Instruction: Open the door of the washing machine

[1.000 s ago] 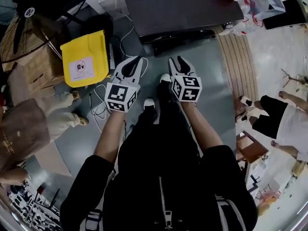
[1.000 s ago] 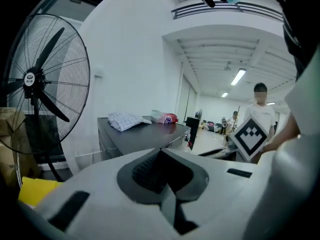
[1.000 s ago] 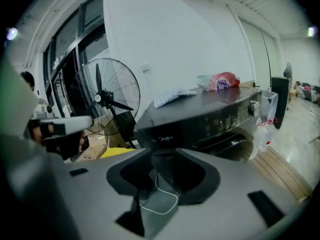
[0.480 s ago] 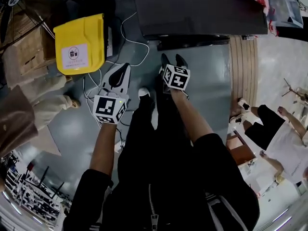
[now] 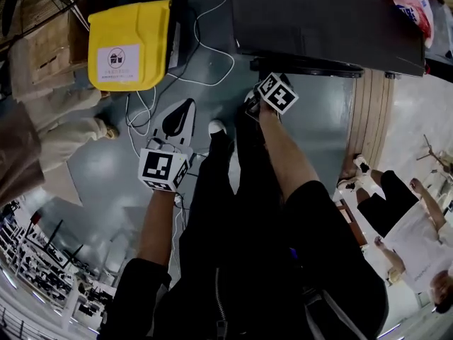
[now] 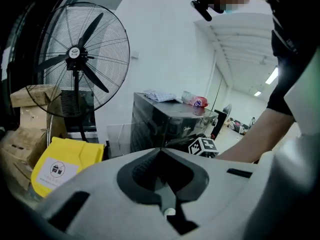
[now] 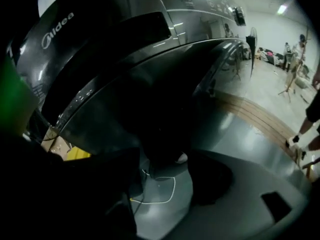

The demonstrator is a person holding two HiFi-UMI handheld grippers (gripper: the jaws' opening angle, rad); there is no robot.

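Observation:
The dark washing machine (image 5: 318,20) fills the top of the head view; it also stands beyond the left gripper (image 6: 170,126). Its round glossy door (image 7: 165,84) bulges close in front of the right gripper view. My right gripper (image 5: 269,78) is low at the machine's front edge, pointing steeply down. Its jaws (image 7: 165,184) are opening; floor and cable show in the gap, with the door's lower rim just ahead and untouched. My left gripper (image 5: 185,108) hangs over the floor left of my legs, its jaws (image 6: 161,153) shut on nothing.
A yellow bag (image 5: 129,44) lies on the floor left of the machine, with white cables (image 5: 212,62) beside it. Cardboard boxes (image 5: 46,48) and a standing fan (image 6: 75,49) are further left. A wooden floor strip (image 5: 371,119) and another person (image 5: 396,218) are at the right.
Both grippers have sunk toward the floor. The right one went forward to the washer's front and its jaws spread apart. The left one stayed shut.

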